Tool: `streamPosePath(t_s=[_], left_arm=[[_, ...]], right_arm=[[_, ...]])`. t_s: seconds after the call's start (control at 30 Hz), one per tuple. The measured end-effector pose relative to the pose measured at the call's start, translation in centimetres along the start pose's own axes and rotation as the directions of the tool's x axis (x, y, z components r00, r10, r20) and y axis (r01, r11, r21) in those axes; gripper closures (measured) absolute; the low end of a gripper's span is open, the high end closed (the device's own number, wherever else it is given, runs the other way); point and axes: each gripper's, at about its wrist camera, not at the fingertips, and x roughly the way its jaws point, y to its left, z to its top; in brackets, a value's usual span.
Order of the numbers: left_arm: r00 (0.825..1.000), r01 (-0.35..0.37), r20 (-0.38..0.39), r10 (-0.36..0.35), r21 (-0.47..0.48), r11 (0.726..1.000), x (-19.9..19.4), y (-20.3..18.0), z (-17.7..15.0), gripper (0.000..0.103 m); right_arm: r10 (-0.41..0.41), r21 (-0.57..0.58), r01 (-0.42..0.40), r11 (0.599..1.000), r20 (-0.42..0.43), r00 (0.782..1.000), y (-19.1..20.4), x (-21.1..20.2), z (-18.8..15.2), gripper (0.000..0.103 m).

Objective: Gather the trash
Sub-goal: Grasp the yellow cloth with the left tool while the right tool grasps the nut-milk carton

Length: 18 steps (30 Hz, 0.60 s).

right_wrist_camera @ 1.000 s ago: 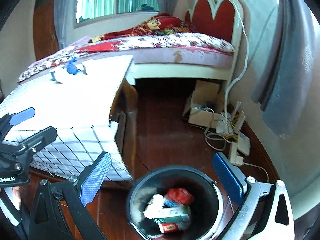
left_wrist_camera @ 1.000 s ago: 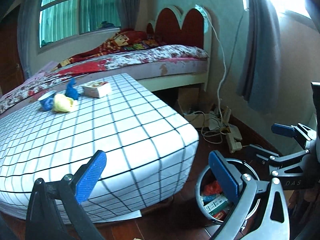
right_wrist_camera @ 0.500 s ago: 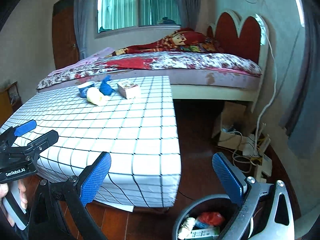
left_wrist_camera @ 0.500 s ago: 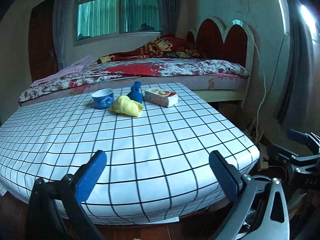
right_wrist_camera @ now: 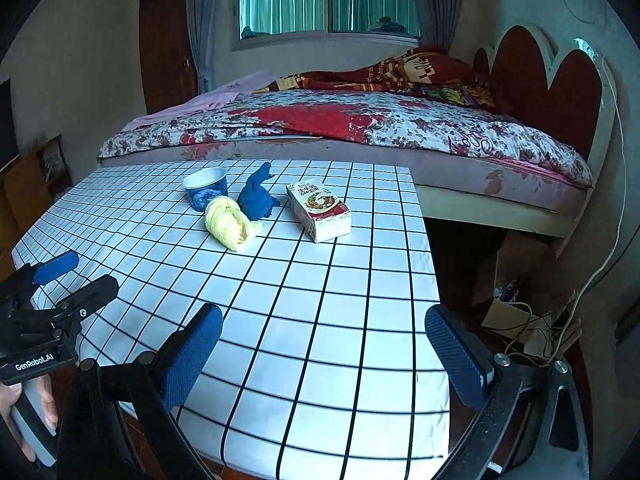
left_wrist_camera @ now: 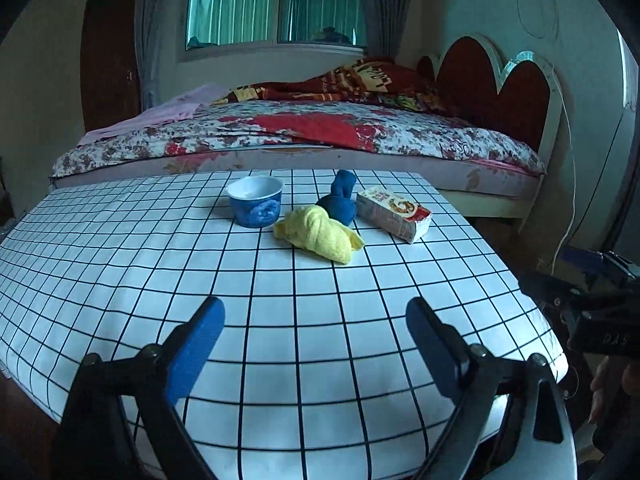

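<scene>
While both claws [left_wrist_camera: 314, 334] [right_wrist_camera: 324, 340] gape wide and empty, the carton [left_wrist_camera: 394, 213] lies flat, lengthwise toward the bed [left_wrist_camera: 304, 132].

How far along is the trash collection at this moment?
Nothing visible counts as done here; no bin is in view. In hand: nothing, since the left gripper and right gripper both hover over the table with jaws open. Left: the cup, yellow cloth, blue cloth and carton.
</scene>
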Motion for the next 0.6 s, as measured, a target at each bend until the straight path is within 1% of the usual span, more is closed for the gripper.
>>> streamPosePath(t_s=[0.23, 0.37, 0.5, 0.6], left_arm=[[0.999, -0.018, -0.051, 0.019, 0.018, 1.000, 6.8, -1.1, 2.8, 0.013], [0.995, -0.036, -0.091, 0.038, 0.018, 0.999, 11.0, -1.2, 4.0, 0.013], [0.989, -0.049, -0.135, 0.052, 0.019, 0.999, 14.1, -0.9, 4.6, 0.014], [0.984, -0.033, -0.174, 0.032, -0.005, 0.999, 15.5, -0.2, 4.7, 0.018]], right_arm=[[0.038, -0.041, -0.041, 0.998, -0.078, 0.996, -0.7, 7.8, 3.0, 0.001], [0.050, -0.058, -0.058, 0.997, -0.125, 0.991, -1.4, 12.1, 4.6, 0.005], [0.066, -0.051, -0.076, 0.996, -0.177, 0.982, -2.0, 16.2, 5.8, 0.005], [0.071, -0.063, -0.086, 0.994, -0.209, 0.975, -1.9, 18.5, 6.0, 0.010]])
